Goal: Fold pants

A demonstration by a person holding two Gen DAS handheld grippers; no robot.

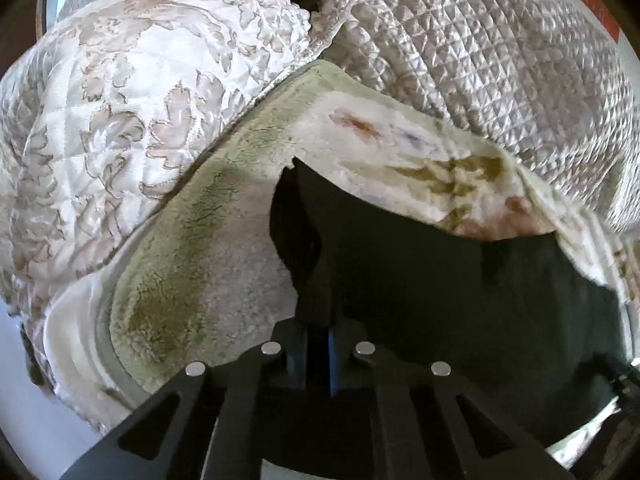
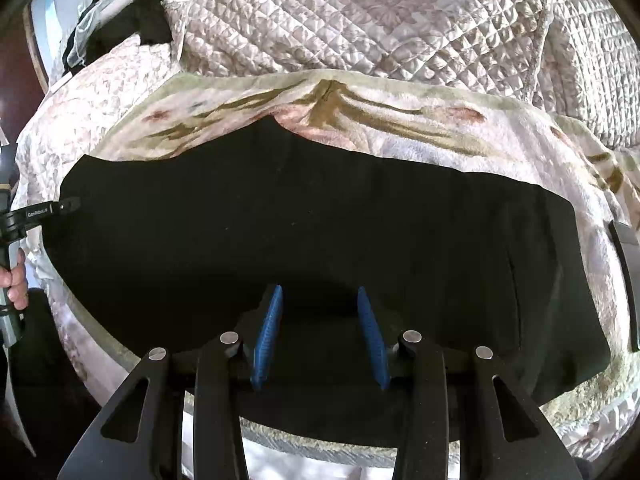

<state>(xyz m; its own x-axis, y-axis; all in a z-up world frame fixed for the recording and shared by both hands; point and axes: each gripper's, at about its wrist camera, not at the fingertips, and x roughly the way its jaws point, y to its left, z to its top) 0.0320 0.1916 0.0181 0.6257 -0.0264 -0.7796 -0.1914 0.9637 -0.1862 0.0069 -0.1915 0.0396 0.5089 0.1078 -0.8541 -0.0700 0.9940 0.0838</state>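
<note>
Black pants (image 2: pixel 304 220) lie spread flat across a fleecy floral blanket (image 2: pixel 400 120) on a bed, with a quilted bedspread (image 2: pixel 360 16) bunched on the far side. At their left end, the left gripper (image 1: pixel 320 320) is clamped on a raised fold of the black cloth. The right gripper (image 2: pixel 320 336) hovers over the near edge, its blue pads (image 2: pixel 268 336) parted and gripping nothing.

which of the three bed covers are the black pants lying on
The fleecy blanket with the green border and flower print. The black pants lie flat on it; the two shiny quilted covers lie behind and beside it.
</note>
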